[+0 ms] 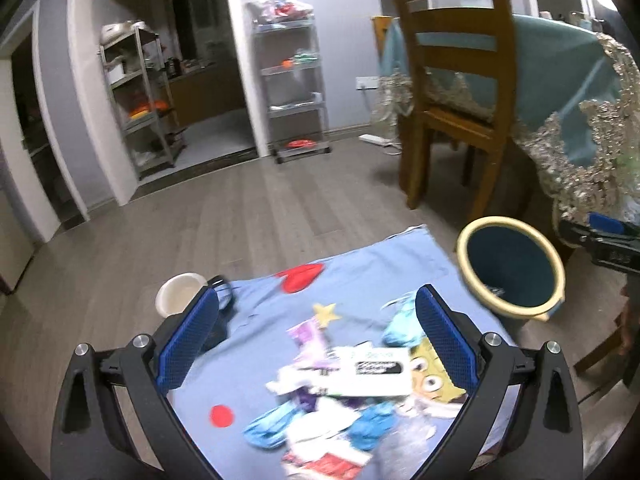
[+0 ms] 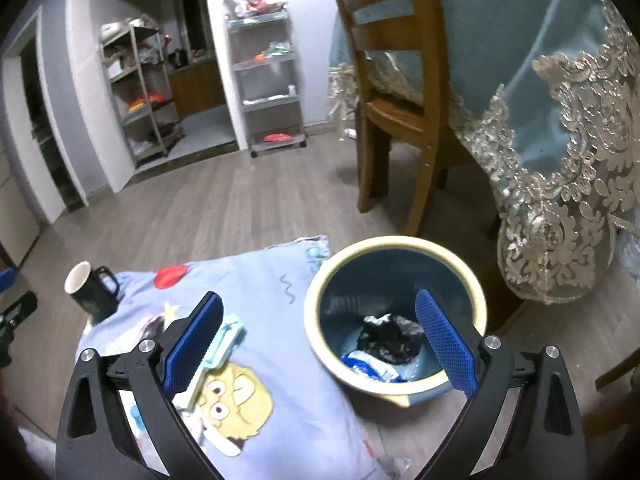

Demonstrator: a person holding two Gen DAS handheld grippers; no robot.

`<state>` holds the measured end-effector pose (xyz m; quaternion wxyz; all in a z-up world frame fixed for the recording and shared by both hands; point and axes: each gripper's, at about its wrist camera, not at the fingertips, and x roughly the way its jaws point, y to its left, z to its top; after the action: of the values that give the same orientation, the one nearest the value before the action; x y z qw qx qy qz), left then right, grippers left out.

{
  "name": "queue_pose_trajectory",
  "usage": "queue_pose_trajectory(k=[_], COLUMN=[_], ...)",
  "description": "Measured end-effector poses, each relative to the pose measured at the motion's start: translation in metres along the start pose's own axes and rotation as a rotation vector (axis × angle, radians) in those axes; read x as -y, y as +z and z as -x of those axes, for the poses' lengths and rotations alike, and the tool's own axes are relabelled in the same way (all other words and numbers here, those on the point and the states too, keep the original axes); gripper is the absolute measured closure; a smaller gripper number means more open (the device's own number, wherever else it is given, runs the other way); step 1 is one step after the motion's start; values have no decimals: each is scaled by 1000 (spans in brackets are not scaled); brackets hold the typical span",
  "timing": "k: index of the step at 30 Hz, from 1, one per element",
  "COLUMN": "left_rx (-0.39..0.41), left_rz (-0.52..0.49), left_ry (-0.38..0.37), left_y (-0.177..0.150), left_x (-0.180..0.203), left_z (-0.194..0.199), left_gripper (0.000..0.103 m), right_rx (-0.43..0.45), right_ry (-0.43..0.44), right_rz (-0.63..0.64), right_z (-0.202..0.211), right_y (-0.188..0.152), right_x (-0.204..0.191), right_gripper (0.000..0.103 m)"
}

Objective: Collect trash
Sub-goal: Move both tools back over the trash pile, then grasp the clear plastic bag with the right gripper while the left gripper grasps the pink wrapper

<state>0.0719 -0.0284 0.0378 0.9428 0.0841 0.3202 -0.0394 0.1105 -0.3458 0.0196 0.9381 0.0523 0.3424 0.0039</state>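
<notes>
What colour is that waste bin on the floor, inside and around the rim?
The bin is dark teal-blue inside with a pale yellow rim, clearest in the right wrist view.

No legible text in either view; white card [image 1: 374,372] lying on the trash pile on the blue cartoon cloth [image 1: 360,268] carries a black label block with pale lettering, too blurred to read; a faint line of print above that block, also unreadable; small white mark on inner wall of the bin [image 1: 512,268], not decipherable.
</notes>
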Motion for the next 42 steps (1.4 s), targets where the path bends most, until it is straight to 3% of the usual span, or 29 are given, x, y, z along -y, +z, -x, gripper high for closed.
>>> queue_pose_trajectory(k=[5,12,22,29,31,33,35,37,38,39,42], left_rx=[28,-33,-50,-58,-62,-70,-76,-86,-90,-95,-111], left_rz=[-25,43,123,171,217,240,238,220,215,210,206], left_ry=[48,31,16,7,-3,-7,-1,9,12,14,9], left_y=[-19,-48,-48,-46,-45,-46,-48,-49,-49,-49,-50], left_x=[-25,-57,-84,-93,-98,-100,-100,-97,-96,-96,-96], left_z=[8,-1,-26,-31,-32,-33,-35,-37,-37,-39,-42], left_gripper=[6,6,6,6,6,6,6,6,6,6,6], right_rx=[-17,-65,-171,-295,-340,-402,-451,-487,-510,-538,-539], right_ry=[56,89,148,274,310,328,330,329,325,323,315], right_rz=[-46,41,173,167,170,202,248,284,299,309,288], right_z=[6,0,-32,-42,-43,-46,-51,-55,-58,-61,-59], right_y=[-16,-41,-71,-112,-125,-142,-156,-167,-171,-175,-169], right_x=[-21,-65,-113,-142,-151,-165,-177,-183,-186,-188,-184], right_gripper=[6,6,6,8,13,32,40,55,74,82,89])
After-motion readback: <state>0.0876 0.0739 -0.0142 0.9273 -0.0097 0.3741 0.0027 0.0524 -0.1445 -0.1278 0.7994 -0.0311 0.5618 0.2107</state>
